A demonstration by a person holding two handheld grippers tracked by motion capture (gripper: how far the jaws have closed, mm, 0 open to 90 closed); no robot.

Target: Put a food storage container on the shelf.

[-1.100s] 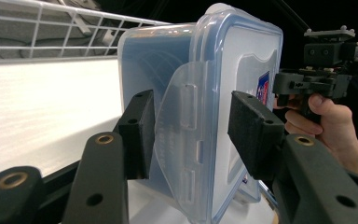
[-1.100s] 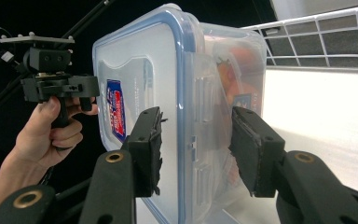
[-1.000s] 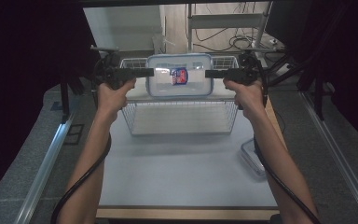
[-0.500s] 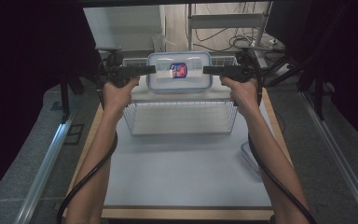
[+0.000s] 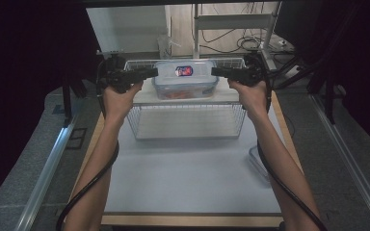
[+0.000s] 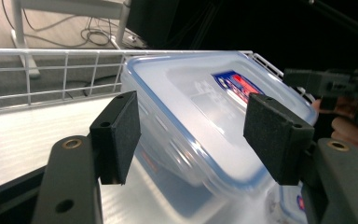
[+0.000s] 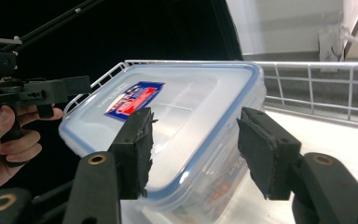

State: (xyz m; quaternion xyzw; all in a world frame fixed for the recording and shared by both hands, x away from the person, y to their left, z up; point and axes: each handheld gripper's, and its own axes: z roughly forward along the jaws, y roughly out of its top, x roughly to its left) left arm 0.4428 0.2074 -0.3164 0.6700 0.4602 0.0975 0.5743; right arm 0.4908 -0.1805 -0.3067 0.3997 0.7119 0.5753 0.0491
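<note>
High view: clear lidded container sitting on top of the wire basket, right between left hand-held gripper and right hand-held gripper, both level at its ends.

Left gripper view: jaws just been opening, pads off the container, end of it in the gap.

Right gripper view: jaws about half open, container corner between them, no squeeze visible.

1. White wire rack standing at the far end of the tabletop.
2. Clear lid lying near the right edge of the tabletop.
3. Cables on the floor beyond.
</note>
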